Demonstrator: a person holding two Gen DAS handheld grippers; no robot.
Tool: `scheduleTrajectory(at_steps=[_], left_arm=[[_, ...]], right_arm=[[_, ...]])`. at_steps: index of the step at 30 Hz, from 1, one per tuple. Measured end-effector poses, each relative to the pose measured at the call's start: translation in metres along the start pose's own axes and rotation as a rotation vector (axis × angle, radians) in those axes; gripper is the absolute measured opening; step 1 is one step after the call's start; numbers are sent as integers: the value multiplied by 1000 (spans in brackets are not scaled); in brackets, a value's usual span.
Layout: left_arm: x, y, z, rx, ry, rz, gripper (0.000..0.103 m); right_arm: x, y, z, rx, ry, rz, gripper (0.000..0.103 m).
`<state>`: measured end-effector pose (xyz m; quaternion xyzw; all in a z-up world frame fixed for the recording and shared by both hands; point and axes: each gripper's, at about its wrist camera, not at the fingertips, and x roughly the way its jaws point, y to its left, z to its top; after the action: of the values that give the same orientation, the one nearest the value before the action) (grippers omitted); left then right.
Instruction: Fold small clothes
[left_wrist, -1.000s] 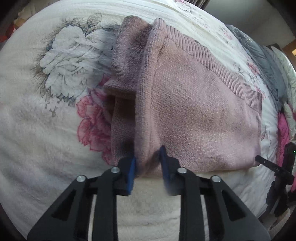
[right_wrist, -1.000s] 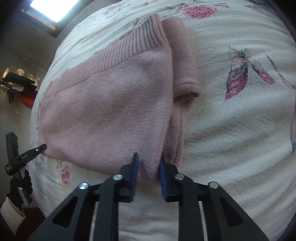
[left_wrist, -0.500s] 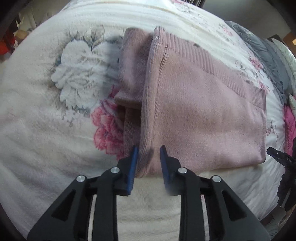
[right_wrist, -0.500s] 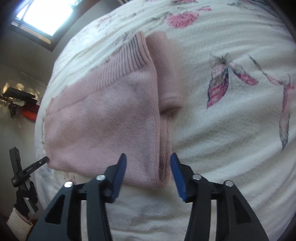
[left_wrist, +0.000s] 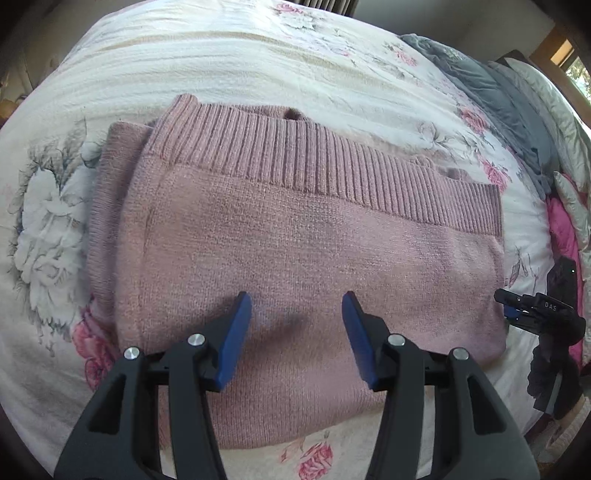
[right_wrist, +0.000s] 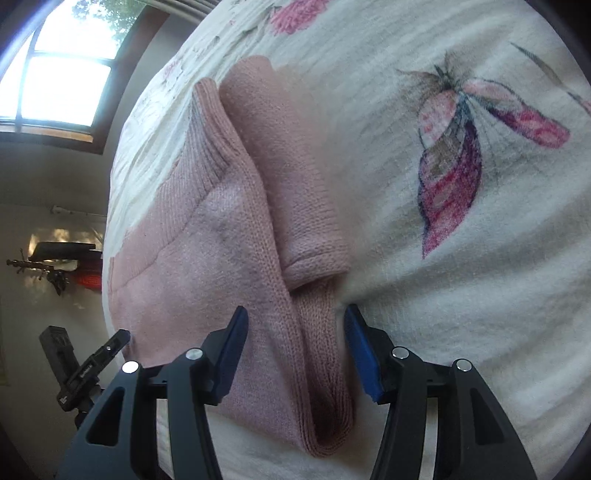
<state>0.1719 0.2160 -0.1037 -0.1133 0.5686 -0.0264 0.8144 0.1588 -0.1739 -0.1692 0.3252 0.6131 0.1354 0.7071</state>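
A pink knit sweater (left_wrist: 295, 236) lies folded on the flowered bed (left_wrist: 258, 62), filling the middle of the left wrist view, its ribbed hem (left_wrist: 314, 162) running across the upper centre and a tucked sleeve (right_wrist: 295, 177) showing along one side in the middle of the right wrist view. The left gripper (left_wrist: 297, 332) hangs over the near half of the sweater at lower centre, its fingers spread wide and holding nothing. The right gripper (right_wrist: 295, 343) is likewise wide open and empty at lower centre of its view, its fingers straddling the sweater's near corner where the layers stack. By the look of it, one fold is laid down and released, so the step in hand is choosing the next grip. The next move probably calls for pinching all the layers at matching edges, so the sleeve stays tucked as the sweater is folded again.
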Motion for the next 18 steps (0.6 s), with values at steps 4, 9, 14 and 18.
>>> scheduleTrajectory(at_steps=[4, 9, 14, 18], left_arm=[[8, 7, 3, -26, 14, -24, 52], [10, 9, 4, -23, 20, -48, 51], [16, 7, 5, -12, 23, -40, 51], [17, 8, 7, -17, 31, -50, 51]], right_arm=[[9, -1, 4, 6, 25, 53, 31], [13, 5, 1, -23, 16, 17, 21], [15, 3, 0, -4, 11, 12, 20], [12, 2, 0, 6, 16, -2, 20]])
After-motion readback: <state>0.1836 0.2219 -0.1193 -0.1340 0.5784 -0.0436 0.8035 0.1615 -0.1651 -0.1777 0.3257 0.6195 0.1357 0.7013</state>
